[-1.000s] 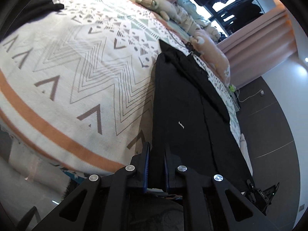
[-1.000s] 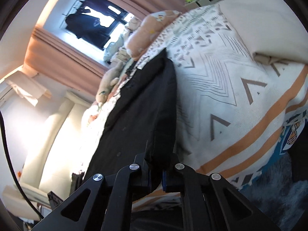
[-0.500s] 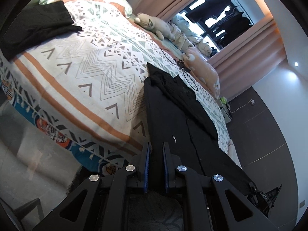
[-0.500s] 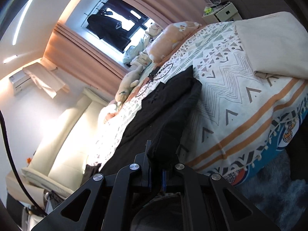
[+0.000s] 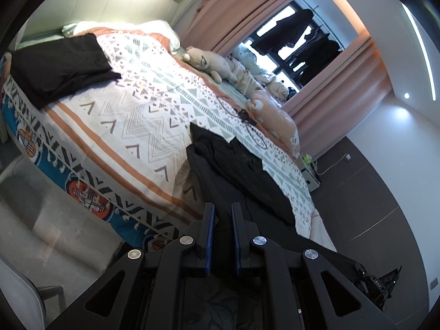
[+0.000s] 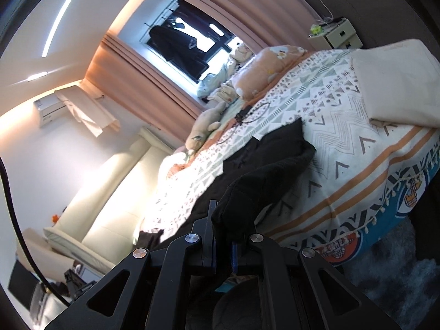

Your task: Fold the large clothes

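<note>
Bed [image 5: 132, 126] under patterned white, grey, orange cover fills centre. Pink curtains [image 5: 233, 13] frame bright window [image 5: 297, 49] at 1 o'clock; dark clothes hang there. Plush toys [image 5: 209, 63] line far edge. Dark floor [image 5: 371, 206] at 4 o'clock. Right view: cream headboard [image 6: 104, 192] at 8 o'clock, small nightstand [image 6: 338, 34] at 1 o'clock, ceiling light strip [image 6: 63, 11] at 10 o'clock.

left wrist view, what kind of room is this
A bedroom in a home, most likely. A large bed with a patterned blanket fills the view, stuffed animals lie along its far side, and pink curtains frame a window.
</note>
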A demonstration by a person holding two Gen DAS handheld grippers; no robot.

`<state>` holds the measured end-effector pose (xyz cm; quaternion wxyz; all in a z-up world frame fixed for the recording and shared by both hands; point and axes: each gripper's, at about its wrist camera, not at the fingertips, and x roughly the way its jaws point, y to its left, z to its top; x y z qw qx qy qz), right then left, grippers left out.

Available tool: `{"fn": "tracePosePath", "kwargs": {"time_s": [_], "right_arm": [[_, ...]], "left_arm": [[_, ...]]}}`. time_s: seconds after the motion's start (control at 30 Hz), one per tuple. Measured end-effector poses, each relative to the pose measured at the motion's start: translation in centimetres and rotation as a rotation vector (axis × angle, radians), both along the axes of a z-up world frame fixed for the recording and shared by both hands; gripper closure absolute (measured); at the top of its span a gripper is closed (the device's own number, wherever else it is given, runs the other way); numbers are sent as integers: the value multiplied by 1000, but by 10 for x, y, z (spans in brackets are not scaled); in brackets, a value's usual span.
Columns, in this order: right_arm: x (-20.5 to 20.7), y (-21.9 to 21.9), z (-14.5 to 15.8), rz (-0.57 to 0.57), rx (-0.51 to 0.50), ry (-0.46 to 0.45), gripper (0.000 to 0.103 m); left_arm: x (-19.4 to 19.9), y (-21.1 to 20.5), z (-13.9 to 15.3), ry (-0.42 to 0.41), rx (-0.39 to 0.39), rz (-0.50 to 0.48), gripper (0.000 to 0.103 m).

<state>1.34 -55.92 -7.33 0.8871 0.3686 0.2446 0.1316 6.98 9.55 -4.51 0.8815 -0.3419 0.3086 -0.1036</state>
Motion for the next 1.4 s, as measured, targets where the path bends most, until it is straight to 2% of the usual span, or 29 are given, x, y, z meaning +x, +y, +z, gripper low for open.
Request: {"fn": "tracePosePath", "kwargs": {"time_s": [0.2, 0.5, 0.6, 0.77, 0.87, 0.93, 1.07, 1.1, 1.17, 1.23, 1.3, 1.4], "right_arm": [[2, 6, 10, 13, 1, -22, 96], [33, -5, 8, -6, 32, -2, 96], [45, -9, 13, -14, 39, -12, 96], [73, -9, 26, -11, 39, -40, 96], [97, -5, 30, -22, -1, -35, 96], [112, -6, 29, -17, -3, -30, 96], [129, -9, 29, -27, -5, -32, 96], [130, -8, 30, -28, -6, -35, 96], [127, -6, 30, -29, -10, -39, 96], [122, -3, 30, -29, -14, -35, 96], [115, -3, 30, -34, -17, -32, 96], [101, -2, 30, -43, -18, -32, 96]], "left_arm": [[3, 4, 11, -35, -15, 15, 91], [35, 3, 24, -58, -19, 12, 92], [46, 5, 36, -86, -25, 24, 103], [66, 8, 68, -150, 21, 73, 103], [92, 1, 68, -128, 93, 65, 103], [114, -3, 57, -76, 129, 41, 103], [144, -1, 30, 16, 108, 20, 103], [149, 0, 23, 37, 99, 14, 98], [152, 0, 12, 68, 80, 9, 80], [147, -1, 3, 81, 65, 6, 42], [135, -1, -1, 71, 68, 13, 38], [120, 0, -11, 95, 66, 17, 38]]}}
